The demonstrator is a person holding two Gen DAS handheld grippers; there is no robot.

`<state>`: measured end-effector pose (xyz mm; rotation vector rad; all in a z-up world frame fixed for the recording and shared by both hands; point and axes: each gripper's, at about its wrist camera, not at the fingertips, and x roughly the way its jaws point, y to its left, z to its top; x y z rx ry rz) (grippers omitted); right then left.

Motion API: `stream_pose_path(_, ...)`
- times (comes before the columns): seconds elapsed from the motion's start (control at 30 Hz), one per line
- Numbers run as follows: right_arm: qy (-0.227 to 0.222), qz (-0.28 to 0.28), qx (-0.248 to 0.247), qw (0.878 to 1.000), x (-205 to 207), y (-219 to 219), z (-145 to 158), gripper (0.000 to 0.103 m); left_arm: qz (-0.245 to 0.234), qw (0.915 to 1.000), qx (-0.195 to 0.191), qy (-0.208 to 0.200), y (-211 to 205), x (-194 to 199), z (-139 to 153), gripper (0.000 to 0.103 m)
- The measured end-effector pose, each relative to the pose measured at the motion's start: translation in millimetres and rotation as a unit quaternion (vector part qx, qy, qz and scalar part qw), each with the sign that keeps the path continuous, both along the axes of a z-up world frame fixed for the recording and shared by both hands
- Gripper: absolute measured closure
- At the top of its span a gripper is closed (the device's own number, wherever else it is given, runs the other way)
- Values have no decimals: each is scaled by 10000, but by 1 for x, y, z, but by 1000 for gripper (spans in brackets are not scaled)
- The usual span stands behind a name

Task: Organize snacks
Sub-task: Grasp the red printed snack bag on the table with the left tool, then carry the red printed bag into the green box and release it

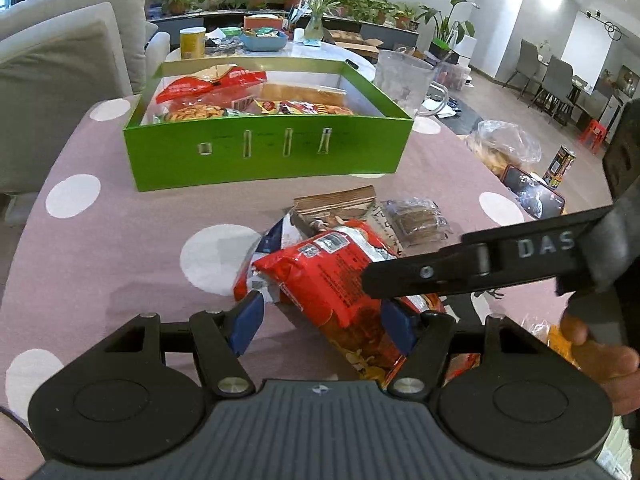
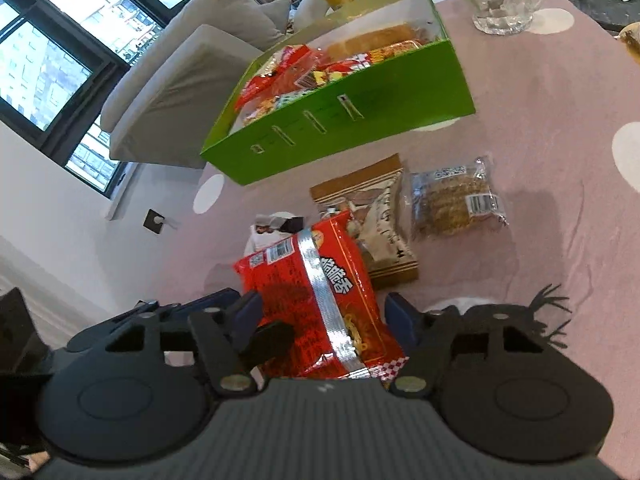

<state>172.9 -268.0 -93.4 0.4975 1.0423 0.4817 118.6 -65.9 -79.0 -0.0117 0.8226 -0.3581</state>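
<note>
Pink dotted table (image 1: pixel 120 240) is topped by a snack-filled green box (image 1: pixel 264 152). The red snack bag (image 1: pixel 340 280) in front is clamped by left gripper (image 1: pixel 324 320) and right gripper (image 2: pixel 324 320), marked "DAS". Brown packet (image 2: pixel 380 220) and clear biscuit pack (image 2: pixel 456 204) are seen behind.

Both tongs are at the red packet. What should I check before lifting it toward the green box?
1. Red packet between the left tongs: ok, pads press on it.
2. Right tongs gripping: cannot tell, pads flank the packet.
3. Packet free of neighbours: not ok, it overlaps the brown packet.
4. Green box open on top: ok.
5. Room left inside the box: cannot tell, it is already well filled.
</note>
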Motion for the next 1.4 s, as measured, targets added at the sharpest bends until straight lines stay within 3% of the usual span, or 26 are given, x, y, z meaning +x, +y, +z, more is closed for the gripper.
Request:
stream_pose_path(0.3,187,-22,-135,9997,10,3,-12,80,-177,9998,105,-53,-5,-2,-2,41)
stream_pose_path(0.43,381,71,181,9991,13,4,-16,79,-332,9994,29,-53,-10,-2,-2,53)
stream_pose_path(0.53,351,69,196,9992,10,7,-12,81,-441,9987,184,-189,-16,-7,1,53)
stream_pose_path(0.9,-641,-17,-125,9979,-6,16,40,88,-394,9957,83,-840,-12,-16,39,53)
stream_pose_path(1.17,-993,-100,-94,9950,9,11,59,88,-529,9906,187,-1247,-21,-7,65,53)
stream_pose_path(1.4,-1125,-287,-26,9932,38,2,65,88,-566,9885,292,-1372,-35,28,78,51)
